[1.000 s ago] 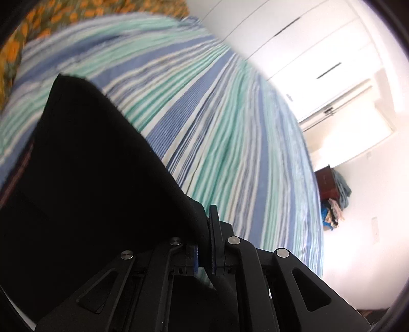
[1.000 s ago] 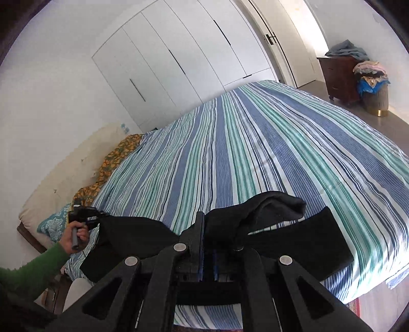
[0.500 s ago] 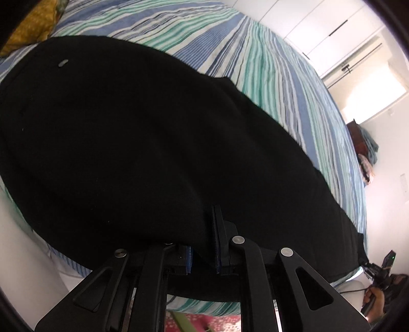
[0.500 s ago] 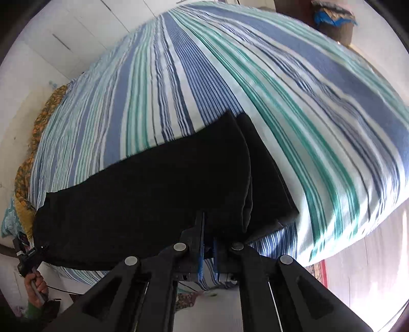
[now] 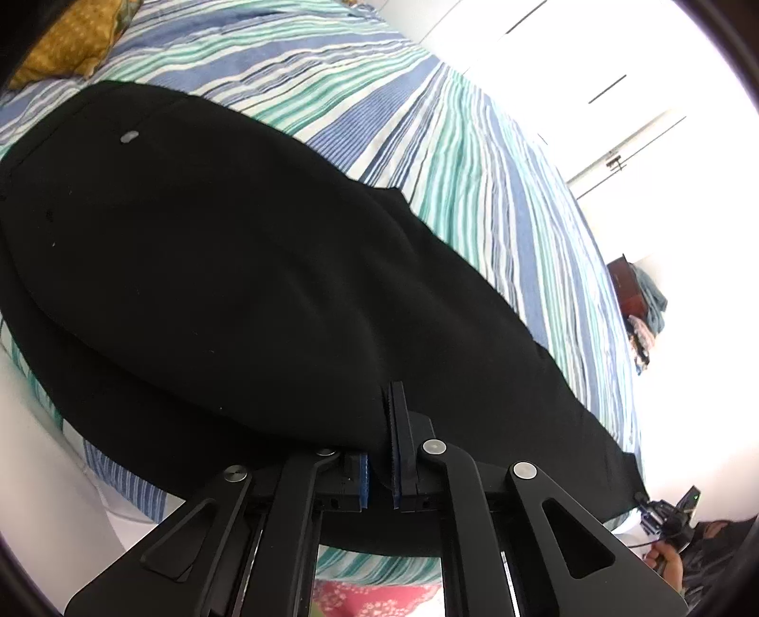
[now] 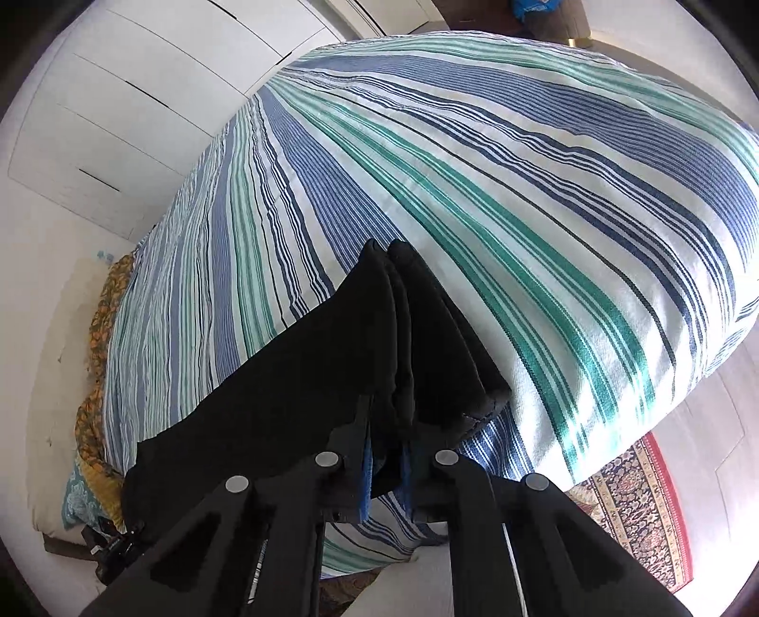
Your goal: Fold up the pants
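Left wrist view: the left gripper (image 5: 379, 455) is clamped on the near edge of the black pants (image 5: 237, 266), which lie flat across the striped bed (image 5: 474, 156).

Right wrist view: the right gripper (image 6: 384, 455) is opening slightly, bunched pants (image 6: 332, 370) between its fingers.

Beyond the black pants (image 5: 265, 285), you have the whole striped bedspread (image 6: 498, 190) open to sweep across. At the head end an orange patterned pillow (image 5: 71, 42) blocks you. The white wardrobe doors (image 6: 118, 118) close off the far side, and the patterned rug (image 6: 635, 512) marks open floor beside the bed.
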A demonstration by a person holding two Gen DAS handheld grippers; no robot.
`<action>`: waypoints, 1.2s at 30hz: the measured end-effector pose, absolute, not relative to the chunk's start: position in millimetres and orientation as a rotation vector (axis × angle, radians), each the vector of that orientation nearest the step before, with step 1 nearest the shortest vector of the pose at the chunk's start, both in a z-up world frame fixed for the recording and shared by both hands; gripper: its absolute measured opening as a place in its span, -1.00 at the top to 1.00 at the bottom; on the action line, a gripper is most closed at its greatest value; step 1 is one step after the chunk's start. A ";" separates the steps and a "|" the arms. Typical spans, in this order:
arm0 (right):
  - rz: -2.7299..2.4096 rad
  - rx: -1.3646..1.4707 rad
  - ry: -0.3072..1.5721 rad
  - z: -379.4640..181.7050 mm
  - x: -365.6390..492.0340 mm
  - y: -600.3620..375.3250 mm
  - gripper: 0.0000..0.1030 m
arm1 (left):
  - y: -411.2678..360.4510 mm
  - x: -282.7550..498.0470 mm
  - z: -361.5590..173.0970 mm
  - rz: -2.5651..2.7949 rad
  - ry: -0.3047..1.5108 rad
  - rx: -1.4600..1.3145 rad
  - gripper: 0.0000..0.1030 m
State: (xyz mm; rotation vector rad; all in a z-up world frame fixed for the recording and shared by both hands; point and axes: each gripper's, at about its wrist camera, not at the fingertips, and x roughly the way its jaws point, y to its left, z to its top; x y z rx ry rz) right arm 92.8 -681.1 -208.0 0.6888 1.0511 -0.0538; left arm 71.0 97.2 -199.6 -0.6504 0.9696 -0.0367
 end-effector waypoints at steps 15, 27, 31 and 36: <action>-0.190 0.484 1.120 -207.6 101.1 -659.4 0.80 | 62.9 76.8 -201.8 0.058 1.113 -0.487 0.92; -0.436 0.336 0.927 -161.7 63.5 -648.5 -0.87 | 68.7 24.6 -151.3 0.229 1.019 -0.345 -0.18; -0.501 0.280 0.721 -121.0 35.7 -626.2 -0.87 | 56.9 40.2 -117.0 0.220 0.844 -0.294 -0.68; -0.276 0.249 0.649 -94.0 55.4 -556.4 -0.88 | 36.3 102.4 -120.5 0.125 0.801 -0.244 -0.71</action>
